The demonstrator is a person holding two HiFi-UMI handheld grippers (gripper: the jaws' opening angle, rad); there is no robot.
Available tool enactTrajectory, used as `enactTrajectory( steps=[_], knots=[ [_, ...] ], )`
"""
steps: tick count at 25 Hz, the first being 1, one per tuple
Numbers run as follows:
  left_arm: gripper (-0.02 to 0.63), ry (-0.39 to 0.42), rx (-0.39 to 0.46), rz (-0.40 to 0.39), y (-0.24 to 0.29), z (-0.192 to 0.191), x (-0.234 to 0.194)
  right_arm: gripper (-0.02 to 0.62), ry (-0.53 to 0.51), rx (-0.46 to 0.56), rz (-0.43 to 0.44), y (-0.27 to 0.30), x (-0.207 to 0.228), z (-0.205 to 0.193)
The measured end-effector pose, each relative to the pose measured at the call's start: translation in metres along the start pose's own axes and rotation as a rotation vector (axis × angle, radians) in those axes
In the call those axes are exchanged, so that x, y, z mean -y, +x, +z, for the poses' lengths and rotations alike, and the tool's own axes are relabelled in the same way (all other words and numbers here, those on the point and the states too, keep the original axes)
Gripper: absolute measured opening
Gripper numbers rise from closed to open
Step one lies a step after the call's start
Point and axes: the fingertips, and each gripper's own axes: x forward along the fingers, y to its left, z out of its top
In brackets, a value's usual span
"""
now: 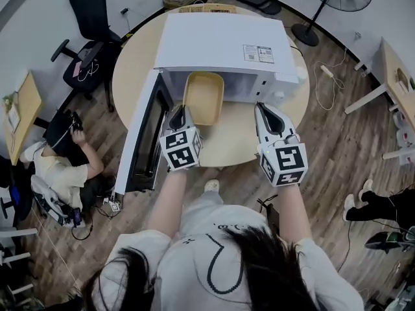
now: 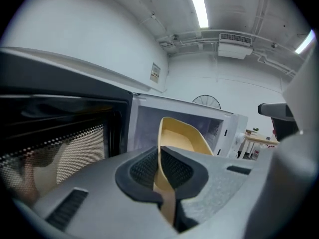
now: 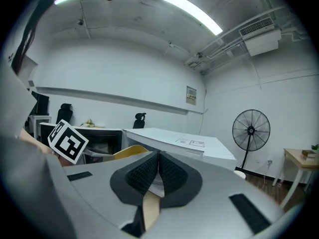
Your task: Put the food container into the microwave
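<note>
- My left tool (image 1: pixel 183 112) is clamped narrow on the near rim of the yellow food container (image 1: pixel 203 96). In the left gripper view the thin wall stands pinched between the two dark pads.
- The food container runs straight ahead of that tool and tilts upward away from it. Its far end is at the mouth of the white microwave (image 1: pixel 220 44); I cannot tell how far inside it reaches.
- The microwave door (image 1: pixel 139 135) hangs wide open to the left of my left tool, its mesh window facing inward.
- My right tool (image 1: pixel 266 109) is closed with its pads meeting at the tips, and I see nothing held between them. It sits over the round bench (image 1: pixel 227 141), just in front of the microwave's right-hand end.
- The two tools are side by side and apart, with the food container to the left of the right tool and not touching it.
- Seen along the right tool, a standing fan (image 3: pixel 250 131) is far off to its right, on the floor.
</note>
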Motion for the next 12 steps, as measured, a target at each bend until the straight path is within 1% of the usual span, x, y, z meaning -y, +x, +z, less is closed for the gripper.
enactTrajectory(
  steps=[5,12],
  knots=[
    [0.02,-0.02,-0.042,-0.015,0.034,-0.004,-0.005,0.029,0.01,-0.025,-0.018,0.023,0.009,-0.007],
    [0.02,-0.022,-0.068,-0.045,0.077,-0.004,-0.005,0.029,0.016,-0.042,-0.046,0.042,0.02,-0.013]
  ],
)
